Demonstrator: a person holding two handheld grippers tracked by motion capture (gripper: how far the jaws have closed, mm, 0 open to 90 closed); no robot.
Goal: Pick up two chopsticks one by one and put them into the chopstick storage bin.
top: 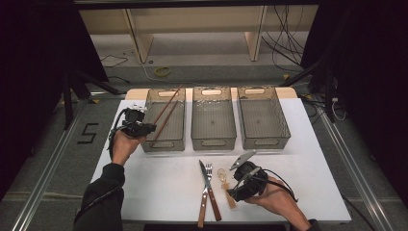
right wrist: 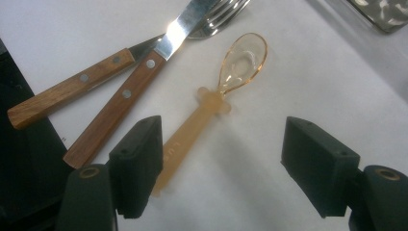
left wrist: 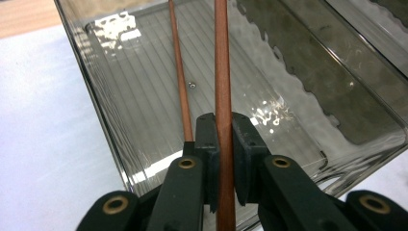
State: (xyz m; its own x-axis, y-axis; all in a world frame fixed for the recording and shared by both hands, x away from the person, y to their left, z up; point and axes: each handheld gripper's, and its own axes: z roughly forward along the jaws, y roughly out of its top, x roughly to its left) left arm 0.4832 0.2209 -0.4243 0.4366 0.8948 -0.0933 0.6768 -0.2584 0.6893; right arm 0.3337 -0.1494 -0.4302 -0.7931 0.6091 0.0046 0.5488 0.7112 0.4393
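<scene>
1. High view: the left gripper [top: 144, 128] is held at the near left corner of the left bin [top: 179, 142], the first of three clear bins set in a row across the white table [top: 159, 187]. Two chopsticks [top: 167, 113] are seen slanting across this bin, their far ends resting at its back rim. The right gripper [top: 233, 191] is held over the near edge of the table, just beside a translucent spoon [top: 224, 182]. A knife [top: 208, 187] and a fork [top: 206, 192], both wooden-handled, lie crossed to the left of the spoon.

2. Left gripper view: one chopstick [left wrist: 223, 96] is clamped between the jaws, which are pressed tight against its sides. It is pointed up over the ribbed floor of the bin [left wrist: 134, 86]. The second chopstick [left wrist: 180, 72] is seen just to the left of it, lying free inside the bin.

3. Right gripper view: the jaws are spread wide with nothing between the pads. The spoon [right wrist: 216, 96] lies flat on the table, its handle end reaching beside the left jaw. The knife [right wrist: 126, 91] and the fork [right wrist: 72, 89] are seen to the left of it, crossed.
</scene>
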